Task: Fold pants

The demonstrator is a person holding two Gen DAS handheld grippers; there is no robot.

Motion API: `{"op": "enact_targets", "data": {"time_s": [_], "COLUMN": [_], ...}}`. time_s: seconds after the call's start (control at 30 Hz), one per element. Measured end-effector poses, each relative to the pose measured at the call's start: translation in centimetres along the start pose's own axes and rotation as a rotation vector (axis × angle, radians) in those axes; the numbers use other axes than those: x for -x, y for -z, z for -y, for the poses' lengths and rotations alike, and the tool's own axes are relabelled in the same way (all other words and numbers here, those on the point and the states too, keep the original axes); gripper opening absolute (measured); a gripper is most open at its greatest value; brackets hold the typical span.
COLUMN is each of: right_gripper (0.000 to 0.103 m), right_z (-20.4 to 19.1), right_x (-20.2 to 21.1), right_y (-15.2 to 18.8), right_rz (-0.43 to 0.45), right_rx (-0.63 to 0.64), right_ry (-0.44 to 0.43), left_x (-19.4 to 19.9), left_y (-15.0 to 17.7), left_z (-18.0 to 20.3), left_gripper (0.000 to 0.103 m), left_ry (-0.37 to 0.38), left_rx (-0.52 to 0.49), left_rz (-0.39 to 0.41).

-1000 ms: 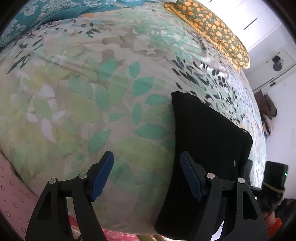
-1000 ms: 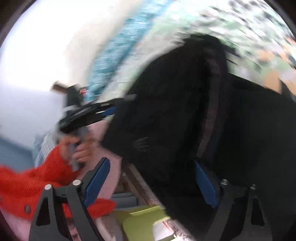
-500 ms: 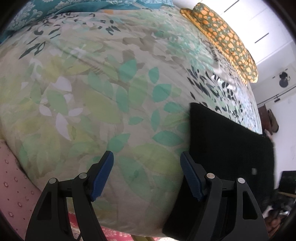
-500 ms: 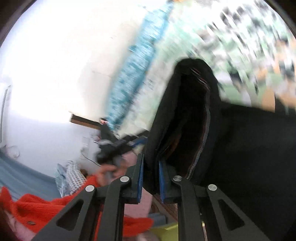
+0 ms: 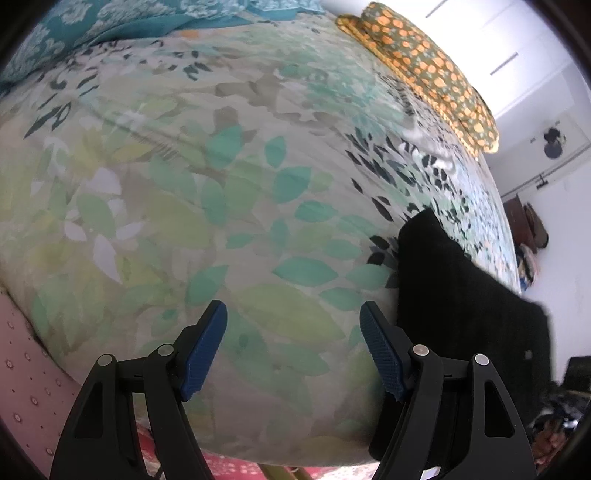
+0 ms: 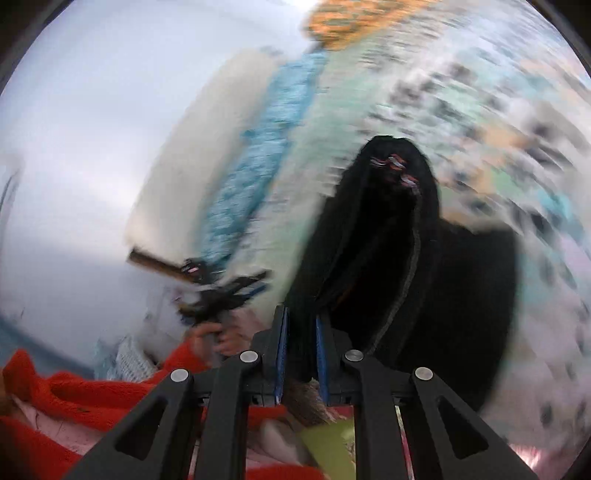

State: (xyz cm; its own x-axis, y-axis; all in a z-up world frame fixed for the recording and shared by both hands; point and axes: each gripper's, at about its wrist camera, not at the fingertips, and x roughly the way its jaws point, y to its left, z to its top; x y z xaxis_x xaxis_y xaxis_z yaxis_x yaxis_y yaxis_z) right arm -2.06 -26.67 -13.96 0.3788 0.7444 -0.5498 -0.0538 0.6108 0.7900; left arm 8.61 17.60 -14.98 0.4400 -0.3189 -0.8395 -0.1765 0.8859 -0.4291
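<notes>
On the leaf-printed green and cream bedspread (image 5: 192,192), near the bed's edge, lies one pair of black fabric pants (image 5: 454,291). Seen from the left wrist, the garment is a long dark slab whose long axis runs from a narrow corner out on the bedspread toward the near edge of the bed at lower right. The left gripper (image 5: 293,349) hovers over bare bedspread just beside the pants; its two blue-padded fingers stand wide apart with nothing between them, and the cloth lies just past the right finger.

The right-wrist view is heavily blurred. The right gripper (image 6: 300,352) has its two blue pads (image 6: 280,354) drawn close together, pinching a fold of the black pants (image 6: 399,258), which rise from the pads to a rounded peak above. A pale seam line runs lengthwise down the cloth. One hand in a red fuzzy sleeve (image 6: 74,395) shows at the left, holding the other gripper.

One orange-spotted olive pillow (image 5: 424,70) lies at the bed's far side, and one teal patterned cloth (image 5: 92,29) at the far left.
</notes>
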Motion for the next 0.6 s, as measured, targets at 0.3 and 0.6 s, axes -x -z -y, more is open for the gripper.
{"op": "enact_targets", "data": {"time_s": [0.3,0.6], "right_gripper": [0.019,0.024], "right_z": [5.5,-2.5], "right_x": [-3.4,0.1], "right_y": [0.5,-4.1], "right_rz": [-0.091,0.085], "right_rx": [-0.07,0.155], "right_ry": [0.361,0.4], "left_x": [0.2,0.6], "left_y": [2.1,8.0], "left_z": [5.9,13.8], "left_gripper": [0.076,0.076], "left_ry": [-0.005,0.026], "left_rx": [-0.226,-0.619], "left_rz": [-0.005,0.003]}}
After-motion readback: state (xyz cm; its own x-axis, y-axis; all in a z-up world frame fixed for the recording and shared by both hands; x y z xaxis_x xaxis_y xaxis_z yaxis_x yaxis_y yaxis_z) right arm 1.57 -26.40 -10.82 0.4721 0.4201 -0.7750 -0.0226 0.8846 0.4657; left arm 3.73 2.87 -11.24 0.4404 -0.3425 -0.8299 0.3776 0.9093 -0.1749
